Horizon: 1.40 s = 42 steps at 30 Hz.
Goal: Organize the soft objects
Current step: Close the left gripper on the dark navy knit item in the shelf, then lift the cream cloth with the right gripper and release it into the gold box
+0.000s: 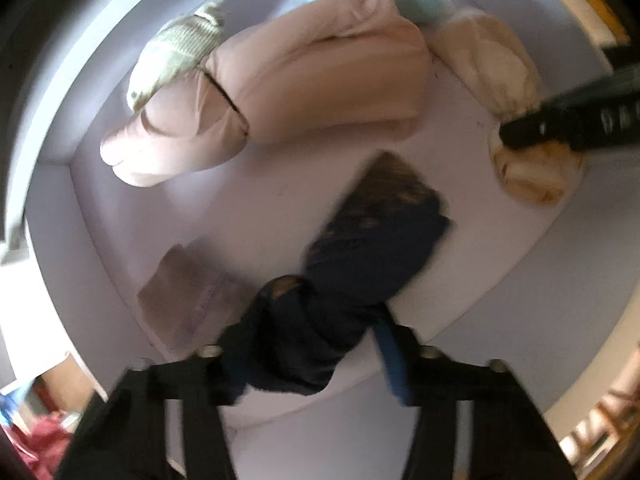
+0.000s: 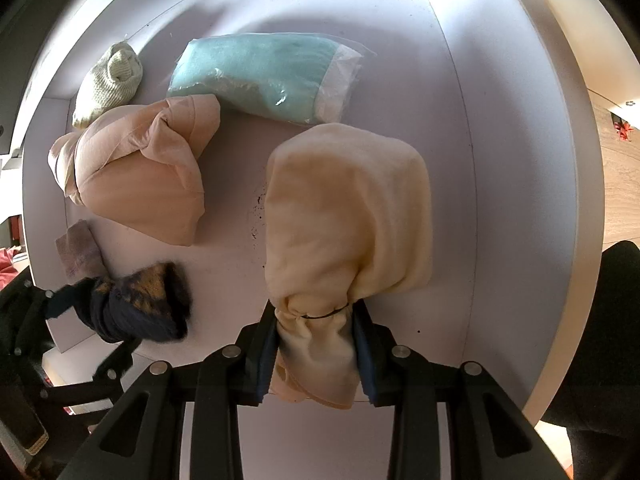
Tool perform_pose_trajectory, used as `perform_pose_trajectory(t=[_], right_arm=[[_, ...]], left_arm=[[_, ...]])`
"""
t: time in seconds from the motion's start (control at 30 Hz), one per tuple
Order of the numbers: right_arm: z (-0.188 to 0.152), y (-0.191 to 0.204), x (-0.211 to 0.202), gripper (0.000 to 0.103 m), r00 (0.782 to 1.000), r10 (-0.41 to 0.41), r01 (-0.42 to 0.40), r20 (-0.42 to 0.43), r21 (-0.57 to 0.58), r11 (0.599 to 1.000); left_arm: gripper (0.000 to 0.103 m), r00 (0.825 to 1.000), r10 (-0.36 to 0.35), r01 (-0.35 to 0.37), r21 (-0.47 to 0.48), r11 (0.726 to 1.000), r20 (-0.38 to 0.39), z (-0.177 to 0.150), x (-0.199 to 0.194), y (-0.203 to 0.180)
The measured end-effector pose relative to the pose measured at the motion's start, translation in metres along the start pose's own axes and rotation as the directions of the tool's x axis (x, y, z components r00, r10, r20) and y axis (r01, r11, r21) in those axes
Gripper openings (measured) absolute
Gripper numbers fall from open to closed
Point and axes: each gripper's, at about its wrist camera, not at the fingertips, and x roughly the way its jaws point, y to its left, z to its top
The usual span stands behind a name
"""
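Observation:
My left gripper (image 1: 308,344) is shut on the knotted end of a dark navy bundle with a mustard pattern (image 1: 376,232). The bundle's far end hangs just over the white surface (image 1: 500,264). In the right wrist view that bundle (image 2: 148,300) sits at the lower left, with the left gripper (image 2: 68,300) around it. My right gripper (image 2: 316,328) is shut on the tied neck of a cream cloth bundle (image 2: 348,208). The same cream bundle (image 1: 492,64) shows at the upper right of the left wrist view, with the right gripper (image 1: 560,124) on it.
On the white surface (image 2: 500,160) lie a large pink-beige bundle (image 2: 140,176), a teal cloth in clear wrap (image 2: 256,72), a pale green knitted sock (image 2: 112,80) and a small mauve folded cloth (image 2: 78,252). A low white wall (image 2: 44,184) borders the left. Wooden floor (image 2: 620,184) lies beyond the right edge.

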Motion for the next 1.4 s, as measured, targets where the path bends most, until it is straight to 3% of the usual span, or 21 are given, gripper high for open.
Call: perform_pose_trajectory(t=[0.07, 0.13, 0.17, 0.23, 0.27, 0.33, 0.4, 0.47, 0.67, 0.73, 0.8, 1.03, 1.2, 1.4], right_arm=[[-0.001, 0.001, 0.000, 0.034, 1.000, -0.001, 0.001, 0.001, -0.002, 1.000], [-0.001, 0.003, 0.000, 0.034, 1.000, -0.002, 0.002, 0.002, -0.005, 1.000], [-0.002, 0.003, 0.000, 0.034, 1.000, -0.004, 0.004, 0.002, -0.007, 1.000], [-0.002, 0.005, 0.000, 0.034, 1.000, -0.007, 0.007, 0.003, -0.010, 1.000], [-0.003, 0.006, -0.001, 0.034, 1.000, -0.008, 0.008, 0.003, -0.012, 1.000], [-0.003, 0.007, -0.001, 0.034, 1.000, -0.011, 0.011, 0.003, -0.015, 1.000], [-0.004, 0.009, 0.000, 0.034, 1.000, -0.011, 0.011, 0.004, -0.014, 1.000], [-0.004, 0.010, 0.000, 0.034, 1.000, -0.011, 0.011, 0.004, -0.015, 1.000], [-0.005, 0.012, 0.000, 0.034, 1.000, -0.014, 0.015, 0.004, -0.019, 1.000], [-0.005, 0.012, 0.000, 0.034, 1.000, -0.013, 0.013, 0.006, -0.014, 1.000], [-0.005, 0.010, -0.001, 0.033, 1.000, -0.007, 0.007, 0.007, -0.005, 1.000], [-0.011, 0.002, -0.014, 0.033, 0.999, 0.042, -0.042, 0.015, 0.042, 0.998], [-0.021, 0.005, -0.037, 0.033, 0.991, 0.125, -0.128, 0.046, 0.068, 0.989], [-0.033, 0.007, -0.074, 0.033, 0.981, 0.167, -0.173, 0.103, 0.048, 0.984]], left_arm=[[0.044, 0.998, -0.056, 0.058, -0.098, 0.994, 0.024, 0.013, -0.008, 0.019], [0.043, 0.990, -0.124, 0.135, -0.234, 0.963, 0.062, 0.016, -0.011, 0.040], [0.044, 0.983, -0.164, 0.184, -0.321, 0.929, 0.088, 0.014, -0.012, 0.054], [0.045, 0.971, -0.214, 0.240, -0.387, 0.890, 0.111, 0.012, -0.012, 0.066], [0.047, 0.970, -0.218, 0.244, -0.395, 0.886, 0.110, 0.012, -0.011, 0.067], [0.054, 0.972, -0.213, 0.233, -0.382, 0.894, 0.094, 0.009, -0.011, 0.061], [0.067, 0.976, -0.202, 0.219, -0.342, 0.914, 0.084, 0.008, -0.009, 0.052], [0.072, 0.980, -0.184, 0.199, -0.308, 0.930, 0.075, 0.012, -0.013, 0.038], [0.072, 0.993, -0.115, 0.118, -0.211, 0.970, 0.025, 0.012, -0.013, 0.004], [0.067, 0.997, -0.072, 0.073, -0.179, 0.981, 0.012, 0.009, -0.005, -0.023], [0.042, 0.999, -0.049, 0.048, -0.178, 0.983, 0.000, 0.009, 0.000, -0.038], [0.039, 0.994, -0.111, 0.111, -0.249, 0.962, 0.014, 0.010, -0.003, -0.038], [0.036, 0.990, -0.139, 0.143, -0.276, 0.950, 0.037, 0.010, 0.002, -0.009], [0.035, 0.985, -0.165, 0.170, -0.295, 0.940, 0.042, 0.009, 0.009, 0.024]])
